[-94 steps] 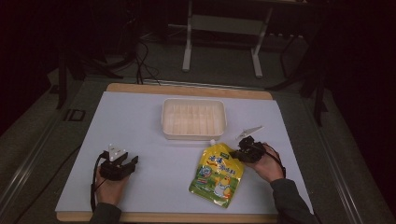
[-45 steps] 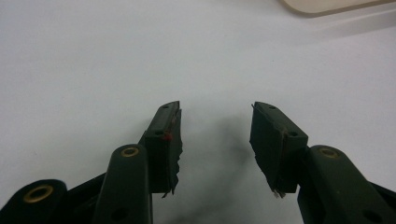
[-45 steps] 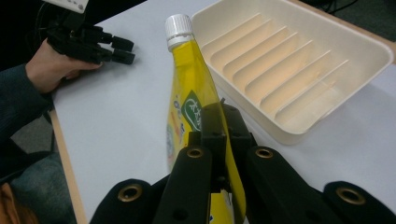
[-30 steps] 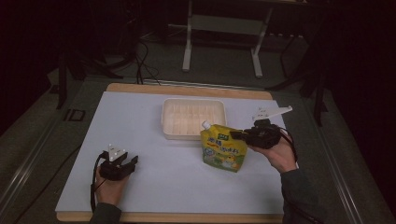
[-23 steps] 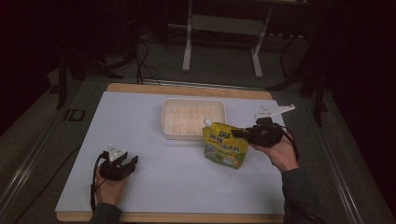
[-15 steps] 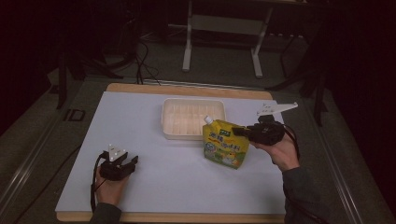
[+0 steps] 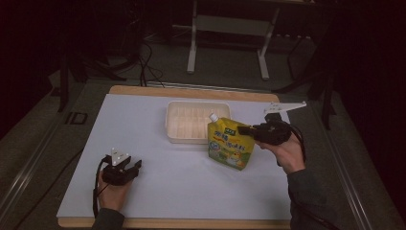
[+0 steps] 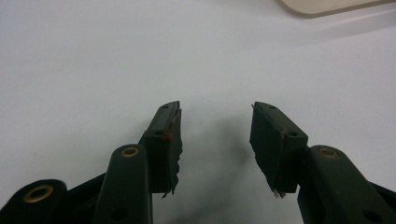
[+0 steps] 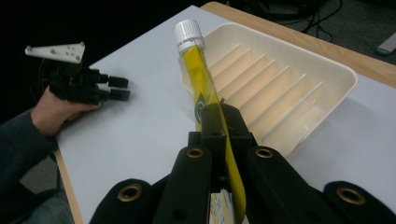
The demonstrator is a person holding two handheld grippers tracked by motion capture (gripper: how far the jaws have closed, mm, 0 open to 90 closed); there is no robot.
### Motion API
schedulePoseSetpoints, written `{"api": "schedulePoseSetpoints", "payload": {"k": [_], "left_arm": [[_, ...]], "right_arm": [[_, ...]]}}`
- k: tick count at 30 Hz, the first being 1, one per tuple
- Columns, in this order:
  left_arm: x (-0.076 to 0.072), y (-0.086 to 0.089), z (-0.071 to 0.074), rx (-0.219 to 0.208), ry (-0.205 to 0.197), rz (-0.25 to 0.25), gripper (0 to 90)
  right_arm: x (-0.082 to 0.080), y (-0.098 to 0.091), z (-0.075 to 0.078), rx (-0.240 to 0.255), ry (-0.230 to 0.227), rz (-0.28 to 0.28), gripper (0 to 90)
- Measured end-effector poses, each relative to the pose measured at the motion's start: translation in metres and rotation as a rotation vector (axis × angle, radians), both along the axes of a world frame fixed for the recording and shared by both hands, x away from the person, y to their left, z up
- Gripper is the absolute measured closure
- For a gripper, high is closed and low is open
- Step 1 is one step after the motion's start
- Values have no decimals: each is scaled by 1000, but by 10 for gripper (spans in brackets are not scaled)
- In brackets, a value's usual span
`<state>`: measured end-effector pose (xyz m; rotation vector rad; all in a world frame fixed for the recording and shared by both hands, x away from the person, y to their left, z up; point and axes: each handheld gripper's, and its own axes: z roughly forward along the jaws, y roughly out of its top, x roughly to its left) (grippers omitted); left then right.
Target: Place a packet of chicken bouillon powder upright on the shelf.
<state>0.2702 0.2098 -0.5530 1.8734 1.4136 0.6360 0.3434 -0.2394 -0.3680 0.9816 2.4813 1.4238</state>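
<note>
Now the yellow spouted pouch (image 7: pixel 228 145), lifted off the white mat (image 7: pixel 143 129) moments ago, is held upright against the cream tray (image 7: pixel 191 120) by the right gripper (image 7: pixel 245 130), jaws clamped on its edge, so placement inside seems imminent, while the left gripper (image 7: pixel 135 166) is rested apart, jaws parted and empty.

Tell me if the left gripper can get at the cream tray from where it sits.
Probably yes. The left gripper rests open on bare white table, and nothing lies between it and the tray. The pouch hangs beside the tray's right end, off that path.
</note>
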Motion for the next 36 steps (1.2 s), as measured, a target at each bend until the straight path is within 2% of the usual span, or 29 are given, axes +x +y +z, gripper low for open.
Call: {"api": "schedulePoseSetpoints", "payload": {"k": [4, 16, 20, 27, 36], "left_arm": [[0, 0, 0, 0, 0, 0, 536], [0, 0, 0, 0, 0, 1, 536], [0, 0, 0, -1, -1, 0, 536], [0, 0, 0, -2, -1, 1, 536], [0, 0, 0, -4, -1, 1, 536]], "right_arm": [[1, 0, 2, 25, 6, -11, 900], [2, 1, 8, 51, 2, -43, 900], [2, 1, 12, 74, 2, -57, 900], [4, 6, 18, 72, -4, -75, 900], [8, 11, 24, 100, -1, -98, 900]]}}
